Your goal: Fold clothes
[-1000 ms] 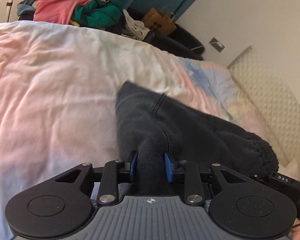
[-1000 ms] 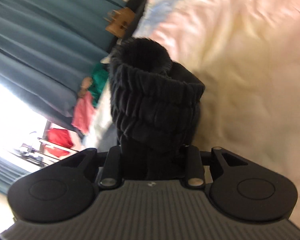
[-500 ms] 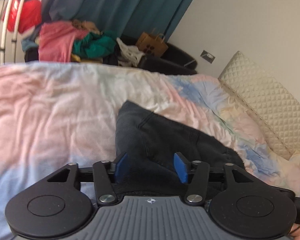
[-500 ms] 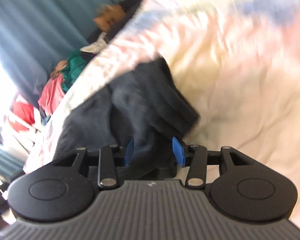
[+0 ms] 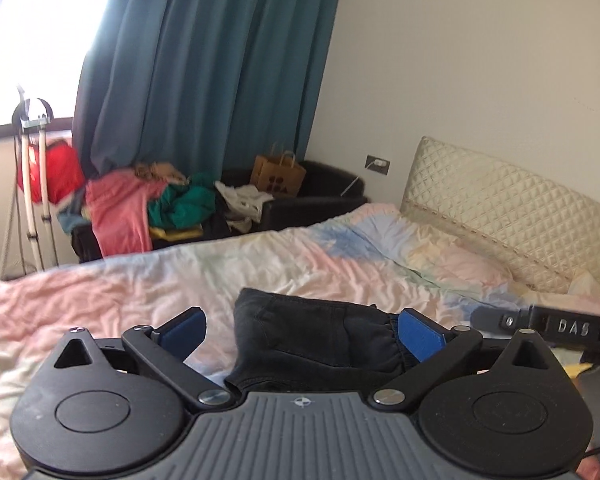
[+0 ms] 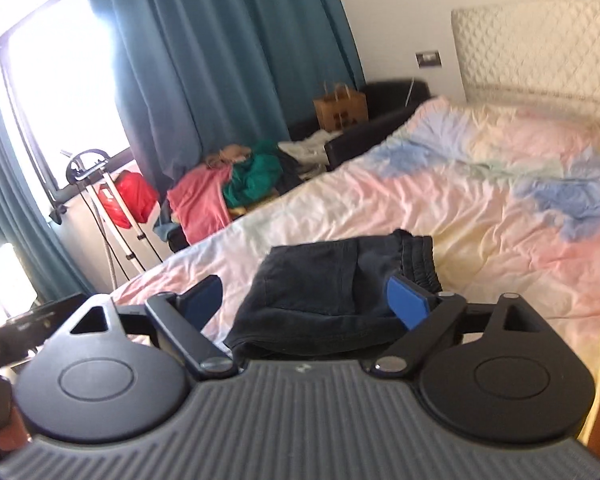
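A dark grey pair of shorts (image 5: 312, 336) lies folded on the pastel bedspread (image 5: 140, 296), elastic waistband to the right. My left gripper (image 5: 302, 330) is open and empty, hovering just in front of the garment. The right gripper's body (image 5: 560, 326) shows at the right edge of the left wrist view. In the right wrist view the same shorts (image 6: 324, 284) lie folded on the bedspread (image 6: 480, 216), and my right gripper (image 6: 304, 300) is open and empty just before them.
A pile of pink, green and white clothes (image 5: 156, 208) lies on a dark sofa beyond the bed, with a brown paper bag (image 5: 278, 176). A quilted cream headboard (image 5: 512, 208) stands at right. Teal curtains (image 5: 204, 60) and a white stand (image 5: 32, 184) are at left.
Both grippers have opened and let go of the shorts, which now lie folded on the bed. Both grippers have pulled back and tilted up, showing more of the room.
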